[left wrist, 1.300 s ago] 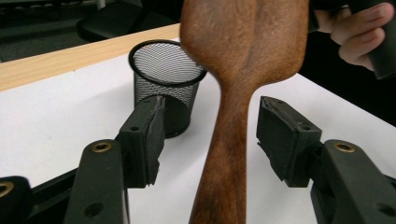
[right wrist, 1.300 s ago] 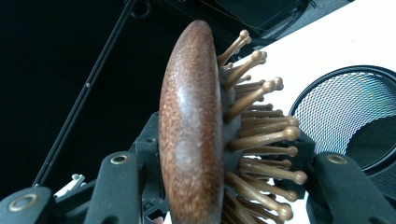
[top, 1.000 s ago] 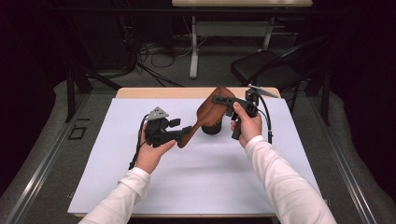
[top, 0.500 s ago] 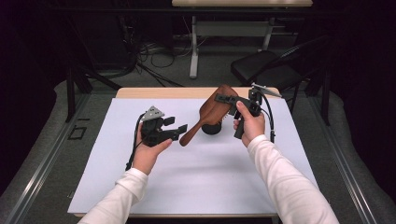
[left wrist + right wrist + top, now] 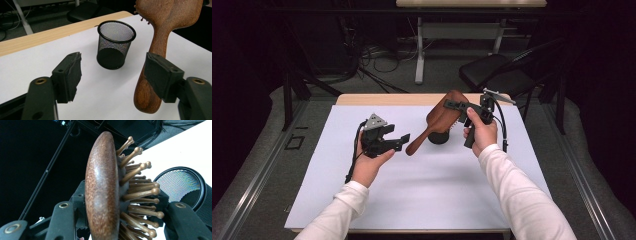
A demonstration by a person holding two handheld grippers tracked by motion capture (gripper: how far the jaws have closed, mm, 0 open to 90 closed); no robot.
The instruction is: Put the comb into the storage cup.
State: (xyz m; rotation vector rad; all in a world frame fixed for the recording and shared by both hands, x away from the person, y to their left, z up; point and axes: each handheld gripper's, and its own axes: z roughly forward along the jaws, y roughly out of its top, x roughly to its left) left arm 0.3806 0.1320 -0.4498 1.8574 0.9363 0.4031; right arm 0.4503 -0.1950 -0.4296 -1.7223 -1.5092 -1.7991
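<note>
Standing apart and just now widening, jaws of the left gripper (image 5: 404, 140), pads clear of the handle of the brown wooden paddle hairbrush (image 5: 439, 122), though in the left gripper view that handle is hanging just beside one pad. Clamping shut on the brush head, jaws of the right gripper (image 5: 452, 106), one pad on the smooth back, the other among the wooden bristle pins. Hanging tilted above the white table sheet (image 5: 412, 200), held up by its head, handle end slanting down toward the left gripper. Standing upright on the sheet just beneath the brush, black wire-mesh cup (image 5: 115, 44).
</note>
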